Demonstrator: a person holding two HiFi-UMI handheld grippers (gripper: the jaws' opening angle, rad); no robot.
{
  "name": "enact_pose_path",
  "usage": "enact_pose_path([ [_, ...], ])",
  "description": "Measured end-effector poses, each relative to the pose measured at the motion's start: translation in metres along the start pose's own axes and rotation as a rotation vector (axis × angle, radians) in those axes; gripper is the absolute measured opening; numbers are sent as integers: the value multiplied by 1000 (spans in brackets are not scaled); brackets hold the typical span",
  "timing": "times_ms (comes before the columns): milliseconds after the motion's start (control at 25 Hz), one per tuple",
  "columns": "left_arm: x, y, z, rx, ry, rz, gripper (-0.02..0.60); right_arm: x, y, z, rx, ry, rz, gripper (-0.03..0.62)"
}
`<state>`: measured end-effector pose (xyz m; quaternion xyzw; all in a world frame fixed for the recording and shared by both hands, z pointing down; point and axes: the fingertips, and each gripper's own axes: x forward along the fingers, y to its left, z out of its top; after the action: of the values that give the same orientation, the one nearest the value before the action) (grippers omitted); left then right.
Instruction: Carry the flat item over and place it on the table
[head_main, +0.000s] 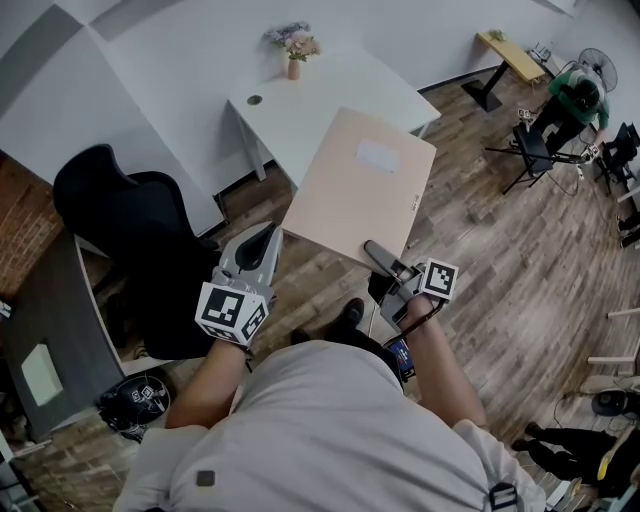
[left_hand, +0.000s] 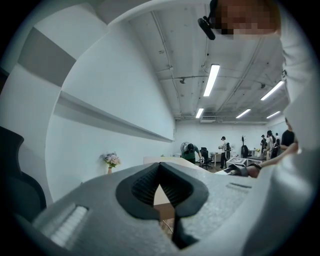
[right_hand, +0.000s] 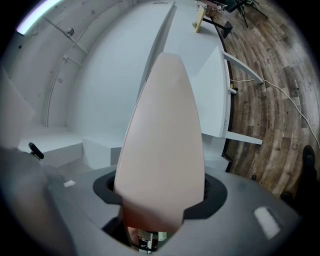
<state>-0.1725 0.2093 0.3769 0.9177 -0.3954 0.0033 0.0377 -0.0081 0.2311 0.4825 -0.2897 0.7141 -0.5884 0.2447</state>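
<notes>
The flat item is a large beige board (head_main: 360, 190) with a pale label, held level above the wood floor in front of the white table (head_main: 330, 95). My right gripper (head_main: 385, 262) is shut on the board's near edge; in the right gripper view the board (right_hand: 162, 140) runs out from between the jaws of the right gripper (right_hand: 160, 202) towards the table (right_hand: 212, 90). My left gripper (head_main: 266, 238) is beside the board's near left corner, with its tips together and nothing between them. In the left gripper view the left gripper (left_hand: 159, 167) points at the board (left_hand: 167, 160) ahead.
A vase of flowers (head_main: 293, 45) stands at the table's far edge. A black office chair (head_main: 130, 220) and a grey desk (head_main: 50, 340) are at the left. A person in green (head_main: 577, 95) works among stands at the far right. Wood floor (head_main: 500, 270) lies to the right.
</notes>
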Motion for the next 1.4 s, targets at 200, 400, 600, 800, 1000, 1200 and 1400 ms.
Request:
enact_pose_path([
  [200,38,-11,-5,-9,20,1,0,-9,-12,30,0,18,-9,299],
  [400,89,-23,-8,-6,28,-2,0,-17,-28,73,8,29,-4,299],
  [600,142,-36,-2,3,24,-8,0,-28,-37,124,6,38,3,299],
  [800,184,-52,0,7,25,-1,0,-41,-42,163,6,52,10,299],
  [1000,209,-58,-5,1,40,-3,0,-44,-54,178,24,74,2,300],
  [1200,220,-51,-13,-9,48,-2,0,-38,-68,187,41,84,-16,301],
  [1400,240,-37,-12,-27,49,-8,0,-24,-70,200,35,82,-22,301],
])
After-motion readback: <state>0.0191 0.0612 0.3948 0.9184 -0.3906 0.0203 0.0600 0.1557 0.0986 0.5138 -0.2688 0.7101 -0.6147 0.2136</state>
